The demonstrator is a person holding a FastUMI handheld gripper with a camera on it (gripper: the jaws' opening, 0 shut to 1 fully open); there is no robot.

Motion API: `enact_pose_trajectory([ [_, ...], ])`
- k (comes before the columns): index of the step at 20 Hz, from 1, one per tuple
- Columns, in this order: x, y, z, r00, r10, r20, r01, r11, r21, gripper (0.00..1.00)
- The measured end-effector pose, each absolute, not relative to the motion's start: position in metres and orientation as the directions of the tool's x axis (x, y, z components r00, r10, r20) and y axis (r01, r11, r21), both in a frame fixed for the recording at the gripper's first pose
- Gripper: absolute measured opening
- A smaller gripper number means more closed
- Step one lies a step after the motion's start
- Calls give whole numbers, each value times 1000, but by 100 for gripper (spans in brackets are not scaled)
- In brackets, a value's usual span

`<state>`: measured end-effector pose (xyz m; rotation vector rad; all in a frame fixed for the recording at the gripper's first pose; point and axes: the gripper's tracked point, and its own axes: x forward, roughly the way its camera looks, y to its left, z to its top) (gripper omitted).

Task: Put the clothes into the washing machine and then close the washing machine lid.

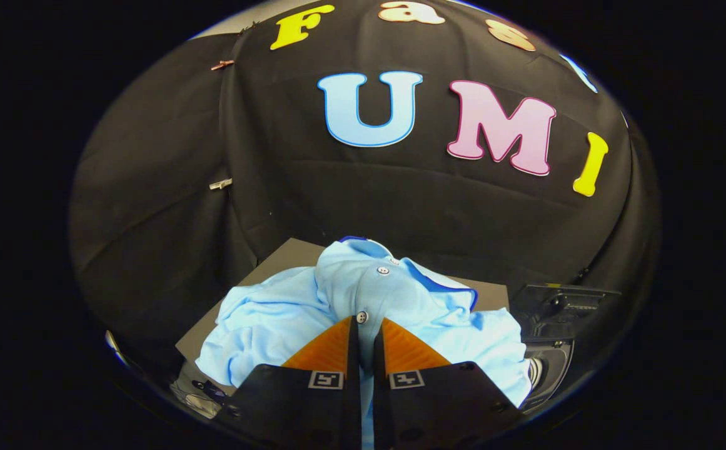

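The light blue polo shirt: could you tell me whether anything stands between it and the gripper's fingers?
Nothing visible does. The gripper is closed on a fold of the light blue polo shirt near its button placket, both orange fingers pressing the fabric directly.

I see a light blue polo shirt (363,300), crumpled, buttoned placket up, pinched between my hand-held gripper's (365,326) orange fingers (328,347); the washing machine (553,356) sits just right of it.

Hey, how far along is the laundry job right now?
Done: the tool has pinched a fold of the light blue shirt by its button placket. In hand: the shirt bunches up between the fingers, over the grey board. Left: getting it into the washing machine beside it and closing the lid.
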<state>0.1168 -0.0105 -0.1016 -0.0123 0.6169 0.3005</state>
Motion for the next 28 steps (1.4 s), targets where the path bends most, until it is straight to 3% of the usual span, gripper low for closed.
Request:
enact_pose_trajectory([
  [10,122,-136,-88,805,261,-532,-230,965,125,12],
  [21,121,-334,-104,799,251,-546,-105,953,284,12],
  [28,128,-370,-142,781,244,-575,-142,966,217,12],
])
